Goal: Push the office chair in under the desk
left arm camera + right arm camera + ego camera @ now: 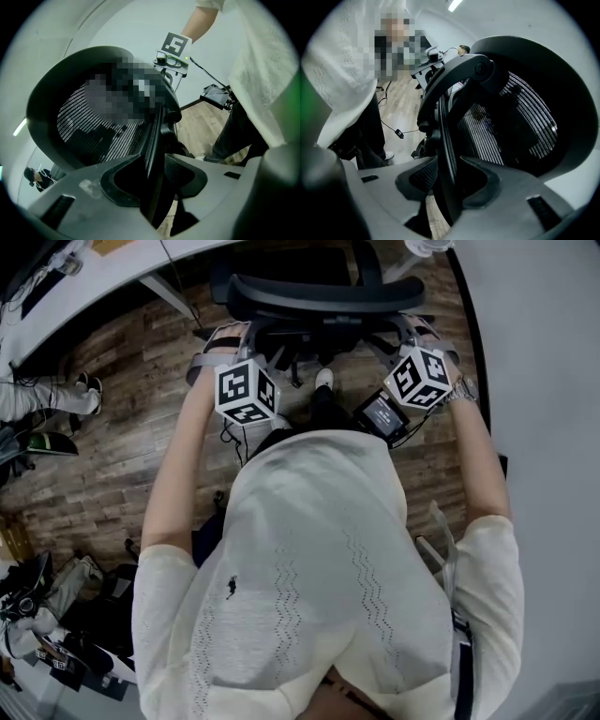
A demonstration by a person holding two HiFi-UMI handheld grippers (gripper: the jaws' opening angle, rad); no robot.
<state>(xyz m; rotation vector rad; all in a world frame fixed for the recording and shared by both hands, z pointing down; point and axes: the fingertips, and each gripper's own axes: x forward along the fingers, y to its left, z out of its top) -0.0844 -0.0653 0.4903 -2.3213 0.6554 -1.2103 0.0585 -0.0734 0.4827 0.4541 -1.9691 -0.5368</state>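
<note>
The black mesh-backed office chair (319, 301) stands at the far side of the scene, its backrest turned toward the person. The white desk (103, 277) runs off to the far left beside it, and whether the seat is under the desk cannot be told. The left gripper (223, 341) is clamped narrow on the backrest's left rim, with the frame edge pinched between its jaws. The right gripper (419, 329) grips the right rim in the same way. Each carries a cube (247, 390) printed with black-and-white square markers. No brand or readable lettering shows on the chair. A small screened device (380, 414) hangs just near the right gripper, its print too small to read. Below lies a wood-plank floor (122, 427), with a pale wall (544, 381) on the right.
</note>
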